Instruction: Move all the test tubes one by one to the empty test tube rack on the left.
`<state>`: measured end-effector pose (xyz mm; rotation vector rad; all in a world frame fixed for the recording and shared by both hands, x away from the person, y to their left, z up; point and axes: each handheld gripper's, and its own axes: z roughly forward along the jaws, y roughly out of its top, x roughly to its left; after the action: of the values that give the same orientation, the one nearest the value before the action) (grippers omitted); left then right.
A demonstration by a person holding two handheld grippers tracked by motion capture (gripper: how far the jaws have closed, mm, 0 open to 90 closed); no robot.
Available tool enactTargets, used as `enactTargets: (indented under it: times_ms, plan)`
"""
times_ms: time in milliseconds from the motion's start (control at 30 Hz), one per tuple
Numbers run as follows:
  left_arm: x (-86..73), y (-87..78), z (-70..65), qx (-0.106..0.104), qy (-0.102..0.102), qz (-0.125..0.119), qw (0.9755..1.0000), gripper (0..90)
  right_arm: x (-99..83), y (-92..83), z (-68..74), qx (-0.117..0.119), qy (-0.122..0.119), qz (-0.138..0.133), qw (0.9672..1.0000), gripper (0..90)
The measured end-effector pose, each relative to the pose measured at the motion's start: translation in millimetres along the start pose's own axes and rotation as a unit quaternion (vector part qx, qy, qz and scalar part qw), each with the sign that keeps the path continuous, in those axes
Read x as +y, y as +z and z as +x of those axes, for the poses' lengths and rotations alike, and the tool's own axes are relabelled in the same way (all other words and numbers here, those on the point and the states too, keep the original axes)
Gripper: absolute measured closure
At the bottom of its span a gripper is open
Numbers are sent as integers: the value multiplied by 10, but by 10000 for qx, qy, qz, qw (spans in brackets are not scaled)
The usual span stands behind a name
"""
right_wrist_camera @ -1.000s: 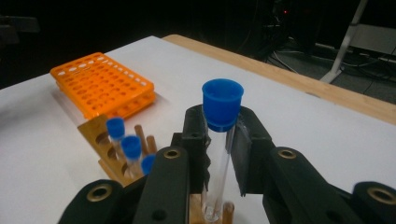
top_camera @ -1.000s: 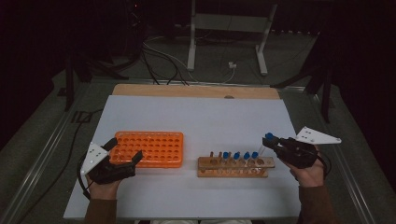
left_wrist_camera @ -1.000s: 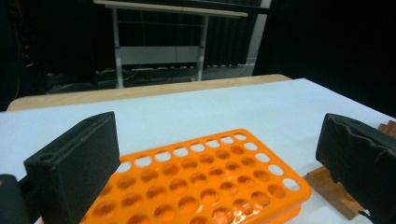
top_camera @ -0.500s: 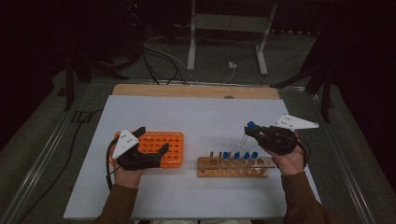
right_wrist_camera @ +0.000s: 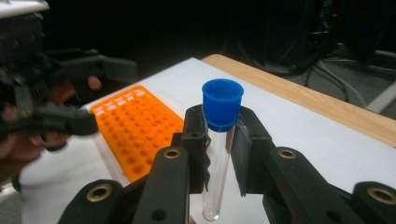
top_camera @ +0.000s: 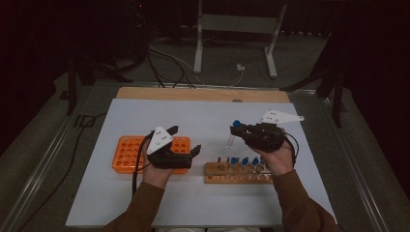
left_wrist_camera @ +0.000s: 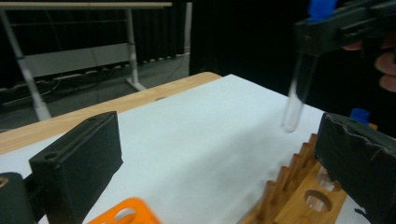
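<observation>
My right gripper (top_camera: 240, 130) is shut on a clear test tube (top_camera: 231, 139) with a blue cap (right_wrist_camera: 222, 102). The tube hangs upright above the white mat, just beyond the wooden rack (top_camera: 217, 173), which holds several blue-capped tubes. In the right gripper view both pads clamp the tube (right_wrist_camera: 217, 177) just under its cap. My left gripper (top_camera: 184, 140) is open and holds nothing, hovering over the right end of the orange rack (top_camera: 126, 153). In the left gripper view the held tube (left_wrist_camera: 298, 91) hangs ahead between my wide jaws, above the wooden rack (left_wrist_camera: 299, 196).
A white mat (top_camera: 193, 116) covers the table, with a wooden board edge (top_camera: 203, 94) along its far side. Beyond the table are floor cables and a metal stand (top_camera: 199, 43). Metal rails run along both table sides.
Both hands have moved inward toward the table's middle. The left gripper went right, onto the orange rack's right end. The right gripper carried the tube left and slightly up, past the wooden rack.
</observation>
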<state>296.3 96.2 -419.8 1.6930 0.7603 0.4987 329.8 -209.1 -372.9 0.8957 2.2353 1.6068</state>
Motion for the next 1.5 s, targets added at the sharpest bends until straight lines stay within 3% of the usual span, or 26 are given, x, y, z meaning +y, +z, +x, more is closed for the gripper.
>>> enactTargets:
  times_ms: [233,400,500,633,667,700,733,800,1000,1067,1167,1333,1500]
  plan:
    - [59,151,-80,-302,-75,-68,9995,37,7,203,76,108,22,85,9999,769]
    - [79,277,-132,-482,-112,62,9988,85,23,329,164,226,6,108,9997,769]
    - [85,340,-163,-622,-68,143,9979,173,40,367,218,278,-52,145,9995,769]
    - [102,406,-241,-559,12,235,9982,329,58,384,271,314,-107,153,9993,767]
    - [105,415,-252,-547,38,254,9982,329,58,384,271,314,-107,153,9993,767]
    - [109,422,-261,-529,42,272,9982,372,60,386,278,325,-120,158,9993,767]
    - [111,426,-264,-546,53,270,9981,485,59,390,291,343,-137,161,9992,767]
    - [111,435,-256,-662,32,294,9974,567,58,393,301,358,-145,165,9991,767]
    - [104,427,-263,-698,121,342,9969,756,39,408,301,433,-113,224,9987,766]
    - [103,425,-259,-694,132,350,9969,774,32,405,298,475,-105,224,9986,761]
    - [94,428,-240,-666,99,401,9969,776,28,387,283,605,-76,211,9979,584]
    - [77,420,-202,-616,58,398,9973,778,40,315,267,341,-92,125,9993,232]
    - [35,381,-144,-558,-26,380,9977,778,21,234,203,-5,-121,51,9999,102]
